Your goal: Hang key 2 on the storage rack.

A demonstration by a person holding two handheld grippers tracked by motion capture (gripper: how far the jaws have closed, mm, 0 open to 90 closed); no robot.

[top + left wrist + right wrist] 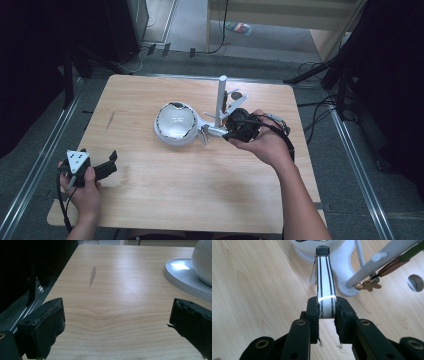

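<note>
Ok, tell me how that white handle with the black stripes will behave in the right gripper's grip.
The striped handle looks rigid and glossy, so it may slip between the right gripper pads. It seems joined to the white dome unit, so lifting it probably swings or drags that.

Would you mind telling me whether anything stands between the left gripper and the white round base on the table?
Nothing visible does. The left gripper has open jaws with bare table ahead, and the white round base lies ahead to its right. The right gripper is already shut on the striped handle.
</note>
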